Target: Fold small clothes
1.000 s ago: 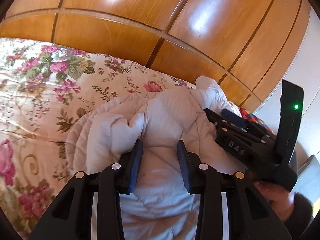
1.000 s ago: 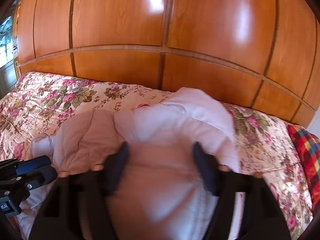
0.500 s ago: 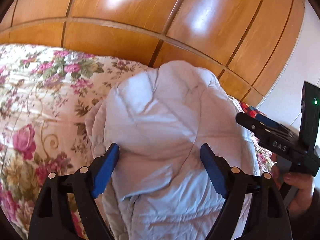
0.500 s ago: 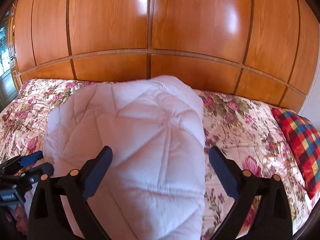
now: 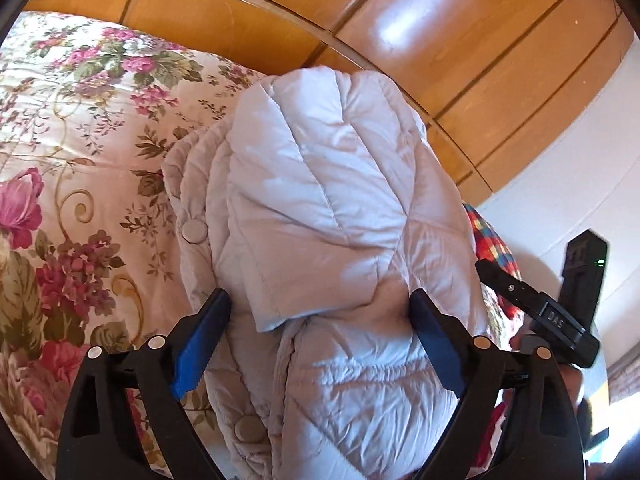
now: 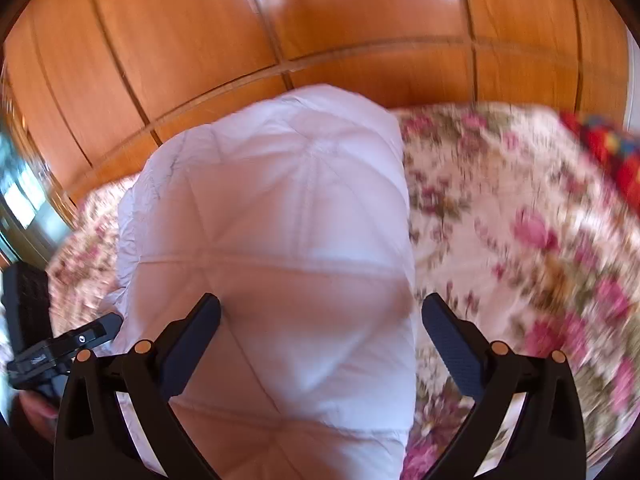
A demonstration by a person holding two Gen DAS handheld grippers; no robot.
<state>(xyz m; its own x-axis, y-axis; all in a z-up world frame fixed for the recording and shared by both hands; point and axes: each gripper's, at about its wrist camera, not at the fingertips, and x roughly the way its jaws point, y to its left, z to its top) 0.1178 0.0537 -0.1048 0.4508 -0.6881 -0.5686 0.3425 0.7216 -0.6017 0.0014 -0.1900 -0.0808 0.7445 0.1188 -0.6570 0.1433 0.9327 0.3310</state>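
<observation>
A pale lilac quilted puffer jacket [image 5: 320, 208] lies folded in a thick bundle on the floral bedspread [image 5: 80, 140]; snap buttons show along its left edge. It also fills the middle of the right wrist view [image 6: 272, 240]. My left gripper [image 5: 316, 340] is open, its blue-padded fingers standing wide on either side of the bundle. My right gripper [image 6: 320, 340] is open too, fingers apart over the jacket's near end. The right gripper shows at the right of the left wrist view [image 5: 536, 312]; the left one shows at the far left of the right wrist view [image 6: 60, 348].
A glossy wooden wardrobe wall [image 5: 400, 40] runs behind the bed. A red plaid cushion [image 5: 492, 248] lies at the bed's right side, also in the right wrist view [image 6: 612, 156]. A white wall [image 5: 580, 160] stands at right. The right wrist view is motion-blurred.
Both grippers opened wide and let go of the jacket, which now lies folded in a bundle. Both have drawn back; the right one is still moving.
</observation>
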